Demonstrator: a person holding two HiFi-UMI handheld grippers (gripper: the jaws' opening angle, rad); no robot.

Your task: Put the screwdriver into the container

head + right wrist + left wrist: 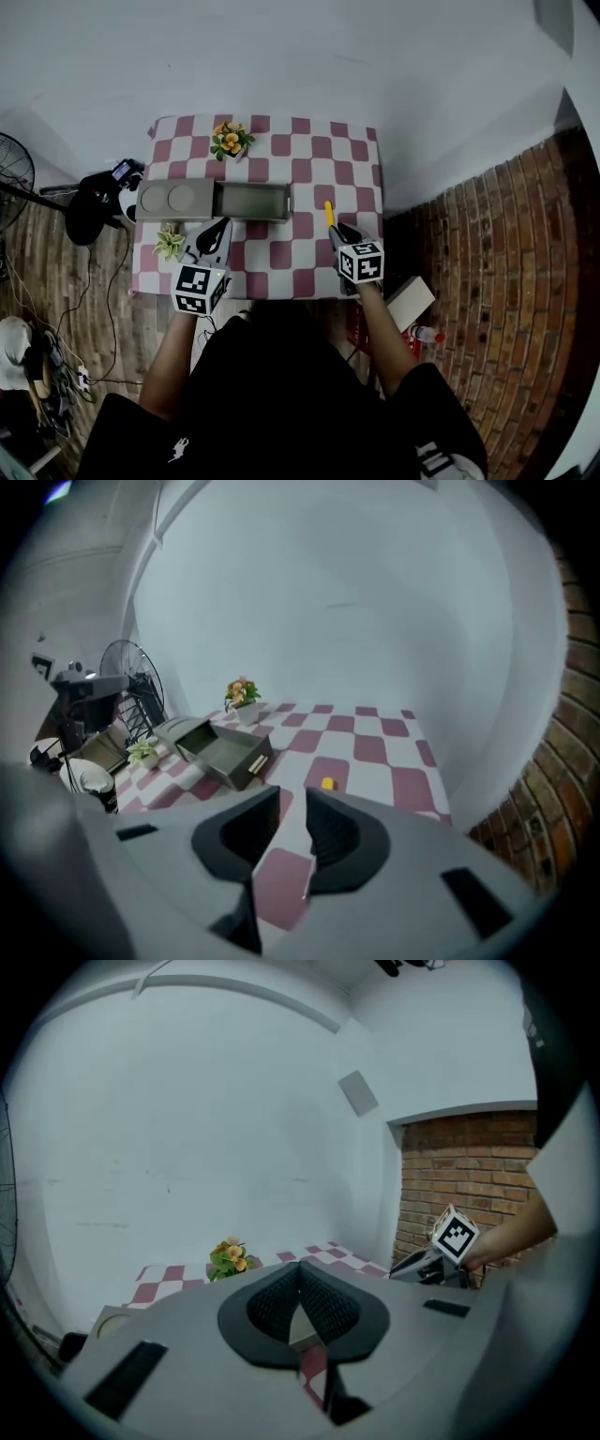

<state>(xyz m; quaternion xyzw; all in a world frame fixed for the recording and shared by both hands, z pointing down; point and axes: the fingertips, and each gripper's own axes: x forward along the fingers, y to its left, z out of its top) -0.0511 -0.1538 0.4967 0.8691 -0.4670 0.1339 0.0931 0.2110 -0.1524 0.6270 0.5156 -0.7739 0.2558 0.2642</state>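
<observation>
The screwdriver, with a yellow handle, lies on the checkered tablecloth right of centre. In the right gripper view only its yellow end shows, just past the jaw tips. My right gripper hovers right behind it, jaws a little apart with cloth showing in the gap. The grey container stands at the left with its drawer pulled open towards the middle. My left gripper is in front of the drawer, shut and empty.
A pot of orange flowers stands at the table's far edge. A small green plant sits at the left front beside the left gripper. A fan and cables are left of the table, a brick wall to the right.
</observation>
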